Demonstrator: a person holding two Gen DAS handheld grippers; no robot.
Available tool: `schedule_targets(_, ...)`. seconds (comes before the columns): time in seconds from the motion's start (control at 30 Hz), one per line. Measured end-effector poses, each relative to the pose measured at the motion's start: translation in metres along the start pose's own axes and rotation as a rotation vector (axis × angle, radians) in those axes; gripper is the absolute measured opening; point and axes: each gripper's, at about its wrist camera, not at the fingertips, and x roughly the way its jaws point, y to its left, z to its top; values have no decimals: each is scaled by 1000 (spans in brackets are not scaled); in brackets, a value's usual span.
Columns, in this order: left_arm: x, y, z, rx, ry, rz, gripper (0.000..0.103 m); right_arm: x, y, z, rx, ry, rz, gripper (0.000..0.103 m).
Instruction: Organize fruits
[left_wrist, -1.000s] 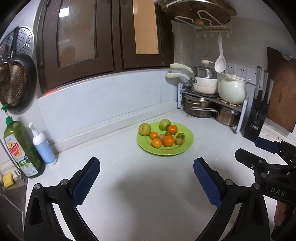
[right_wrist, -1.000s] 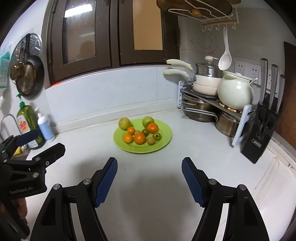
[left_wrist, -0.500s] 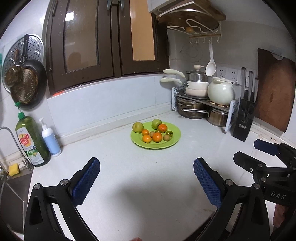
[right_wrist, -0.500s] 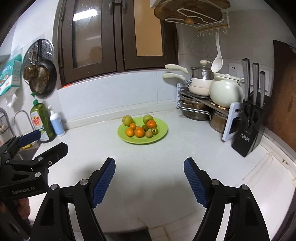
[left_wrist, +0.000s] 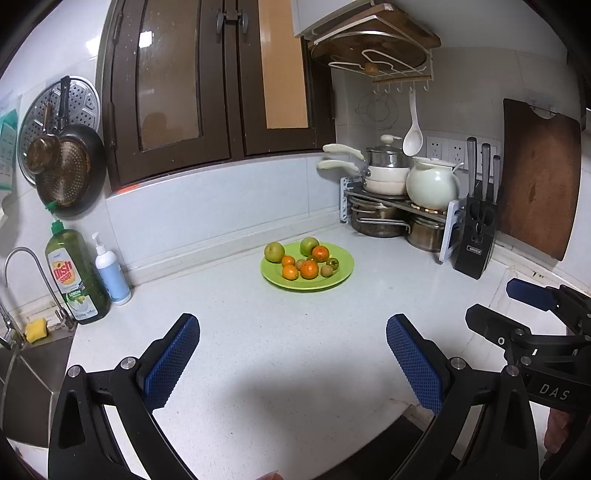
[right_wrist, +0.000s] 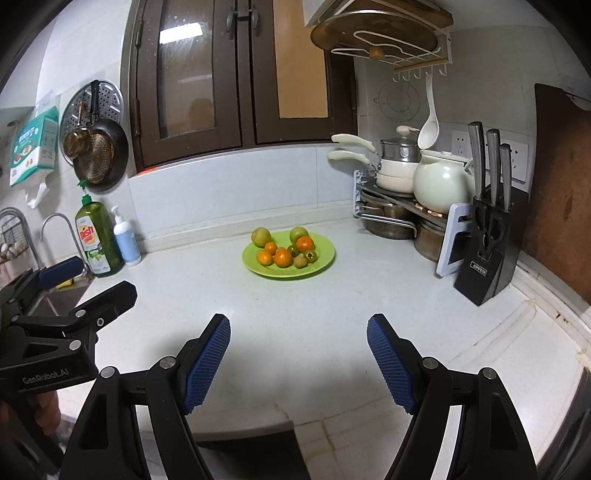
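Observation:
A green plate (left_wrist: 341, 272) stands on the white counter near the back wall. It holds two green apples (left_wrist: 274, 252), several oranges (left_wrist: 309, 269) and small brownish and green fruits. It also shows in the right wrist view (right_wrist: 323, 263). My left gripper (left_wrist: 293, 339) is open and empty, above the counter's front edge, well short of the plate. My right gripper (right_wrist: 298, 339) is open and empty at the same distance. Each gripper appears at the side of the other's view.
A pot rack (left_wrist: 391, 210) with pans and a pale kettle fills the back right corner, beside a knife block (left_wrist: 476, 240) and a wooden board (left_wrist: 539, 184). Dish soap (left_wrist: 75, 277) and a pump bottle (left_wrist: 110, 273) stand left by the sink (left_wrist: 22, 369).
Both grippers have drawn back from the plate toward the counter's front edge and risen. The plate looks smaller and farther. Both stay open.

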Motion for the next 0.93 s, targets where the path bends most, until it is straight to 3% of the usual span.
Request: schedule_targets(0.93, -3, -3, 0, 1, -5, -5, 103, -8, -4, -4, -4, 0, 5, 77)
